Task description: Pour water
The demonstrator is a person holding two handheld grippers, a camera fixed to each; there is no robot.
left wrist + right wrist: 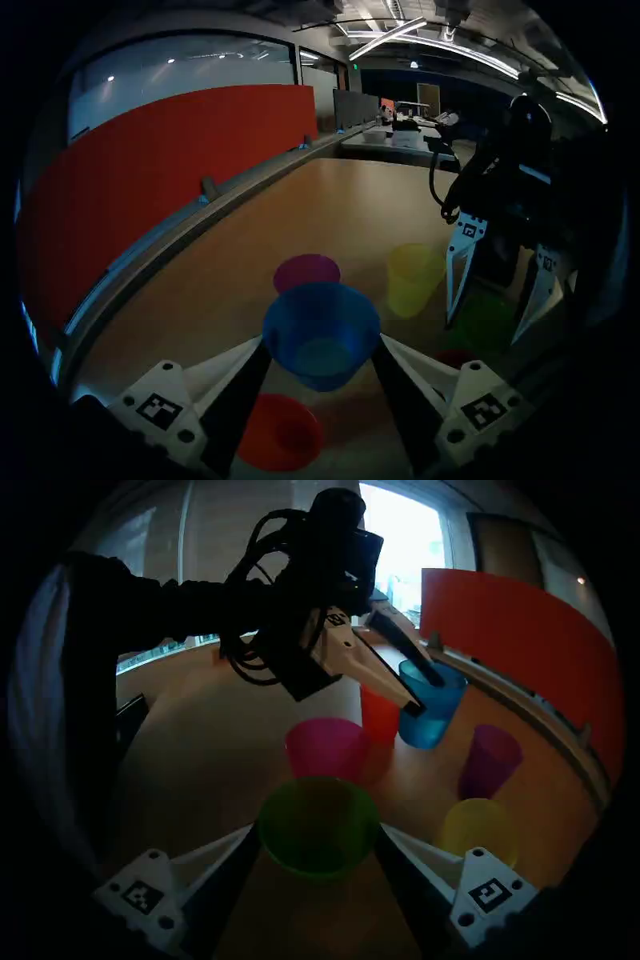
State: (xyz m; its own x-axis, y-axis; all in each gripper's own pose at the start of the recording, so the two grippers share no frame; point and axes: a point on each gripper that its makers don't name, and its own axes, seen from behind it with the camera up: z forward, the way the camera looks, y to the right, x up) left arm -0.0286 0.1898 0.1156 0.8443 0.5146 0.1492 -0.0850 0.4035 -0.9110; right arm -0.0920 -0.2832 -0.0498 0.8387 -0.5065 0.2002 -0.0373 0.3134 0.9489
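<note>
Both tongs gripping cups; pour not begun.
Near: right tongs (318, 832) clamp a translucent green plastic cup (318, 816); well beyond it, left tongs (322, 348) clamp a translucent blue plastic cup (320, 320) above the wooden desk (336, 200). Risk: tipping before rims meet spills onto desk.

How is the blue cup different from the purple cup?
Colour: the blue cup is blue, the purple cup purple. Hold: the left gripper clamps the blue cup; the purple cup stands free on the table. Both are open-topped tumblers.

Wooden table (336, 200), red partition (160, 160), bright window (400, 536)
</note>
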